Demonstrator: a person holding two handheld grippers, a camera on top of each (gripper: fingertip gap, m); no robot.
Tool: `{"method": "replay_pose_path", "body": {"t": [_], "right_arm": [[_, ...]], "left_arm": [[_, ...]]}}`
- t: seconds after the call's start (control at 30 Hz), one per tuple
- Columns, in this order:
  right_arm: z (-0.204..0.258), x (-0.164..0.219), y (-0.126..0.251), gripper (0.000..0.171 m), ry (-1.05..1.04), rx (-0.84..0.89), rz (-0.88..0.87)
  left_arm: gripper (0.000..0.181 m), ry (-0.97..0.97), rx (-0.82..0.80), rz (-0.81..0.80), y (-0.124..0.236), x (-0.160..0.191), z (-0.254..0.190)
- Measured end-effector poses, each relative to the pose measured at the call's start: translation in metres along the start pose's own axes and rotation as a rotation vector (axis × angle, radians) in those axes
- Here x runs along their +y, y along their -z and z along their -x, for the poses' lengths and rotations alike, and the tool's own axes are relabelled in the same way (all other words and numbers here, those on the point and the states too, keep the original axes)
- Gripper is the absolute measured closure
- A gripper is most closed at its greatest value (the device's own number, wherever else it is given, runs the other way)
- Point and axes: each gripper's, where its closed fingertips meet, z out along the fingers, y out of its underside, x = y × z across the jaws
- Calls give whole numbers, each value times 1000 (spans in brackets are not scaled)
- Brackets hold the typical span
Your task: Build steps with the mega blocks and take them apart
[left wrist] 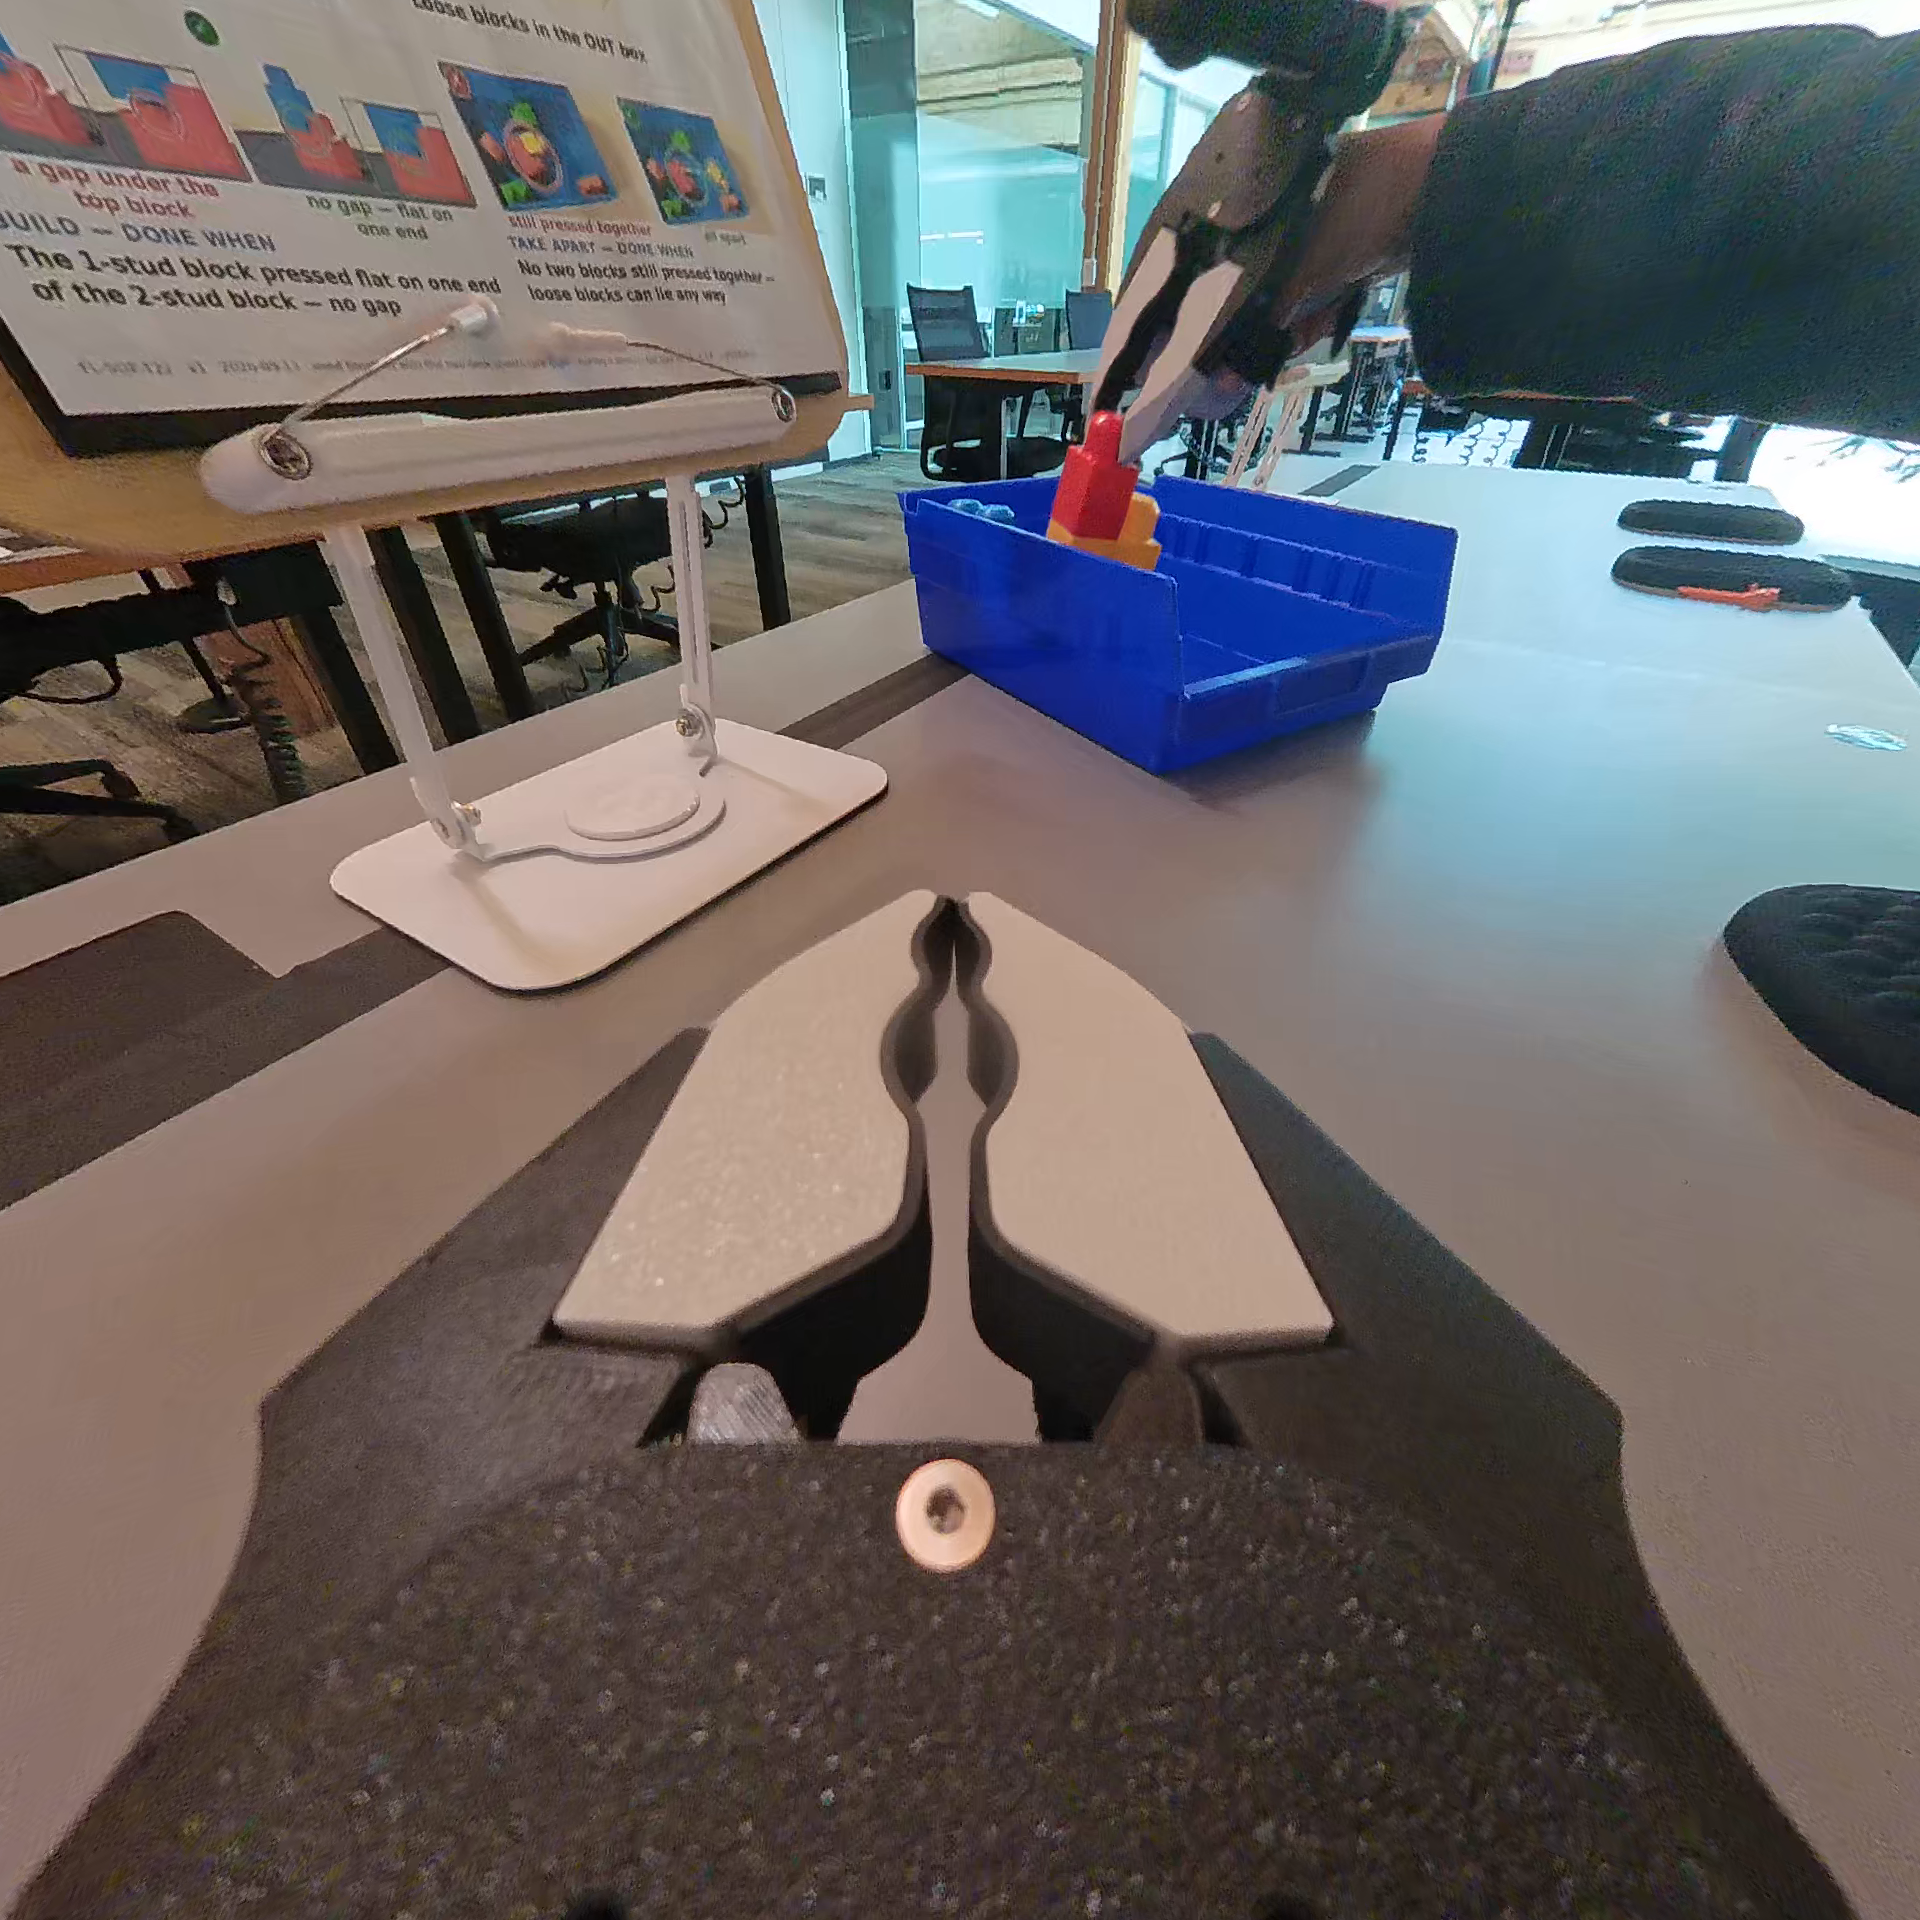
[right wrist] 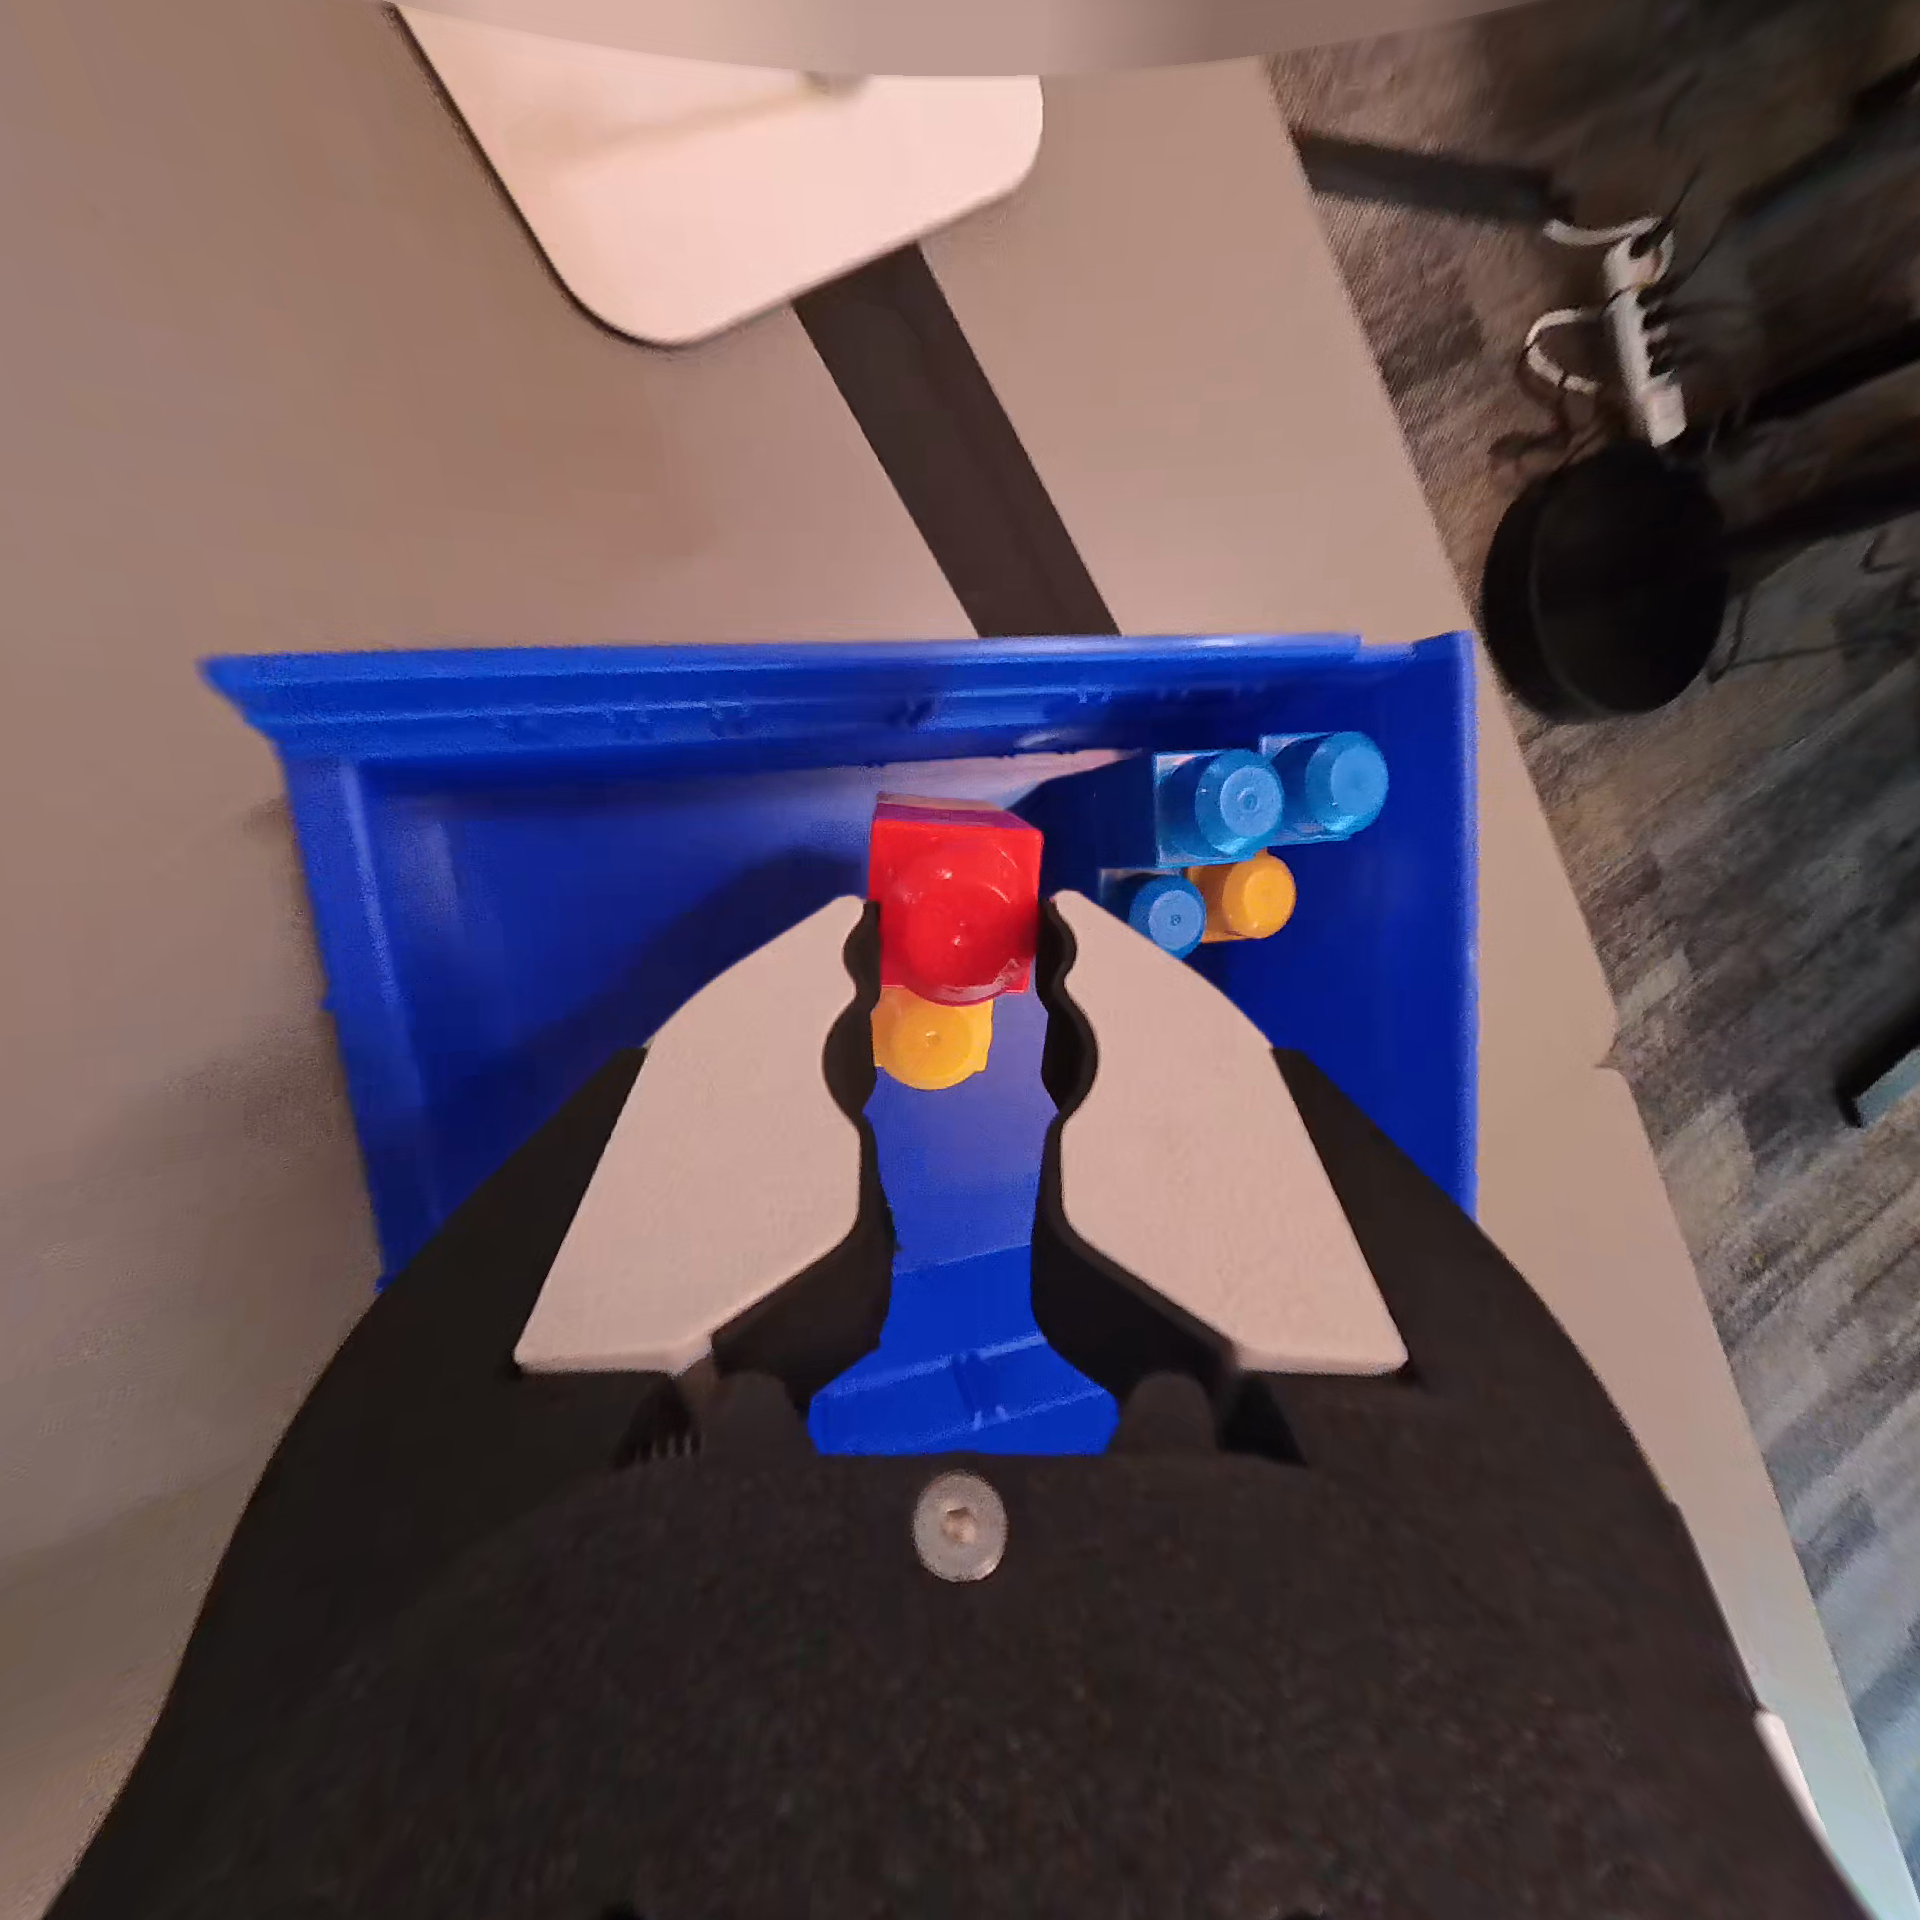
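My right gripper [right wrist: 956,920] is shut on a red one-stud block [right wrist: 951,904] that sits pressed on an orange block [right wrist: 925,1039]. It holds this pair over the inside of a blue bin [right wrist: 623,717]. The left wrist view shows the same: the right gripper [left wrist: 1117,431] holds the red block [left wrist: 1091,488] by its top, with the orange block [left wrist: 1127,530] below, at the rim of the bin [left wrist: 1195,644]. A blue two-stud block [right wrist: 1273,795], a smaller blue block [right wrist: 1169,914] and an orange block [right wrist: 1247,894] lie in the bin's far right corner. My left gripper [left wrist: 951,914] is shut and empty, low over the grey table.
A white stand [left wrist: 582,831] carrying an instruction sheet [left wrist: 364,208] stands left of the bin. Black round pads [left wrist: 1839,987] [left wrist: 1730,577] lie on the table to the right. The table edge runs just behind the bin, with office chairs and floor beyond. Tip to tip, the grippers are about 40 cm apart.
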Motion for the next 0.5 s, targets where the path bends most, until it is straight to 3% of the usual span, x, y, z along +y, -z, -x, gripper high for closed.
{"method": "replay_pose_path", "body": {"t": [0.17, 0.5], "right_arm": [[-11, 7, -35, 142, 25, -38, 62], [-23, 7, -62, 143, 105, -17, 109]], "left_arm": [[181, 0, 2, 4, 0, 1, 0], [181, 6, 16, 27, -3, 9, -1]]}}
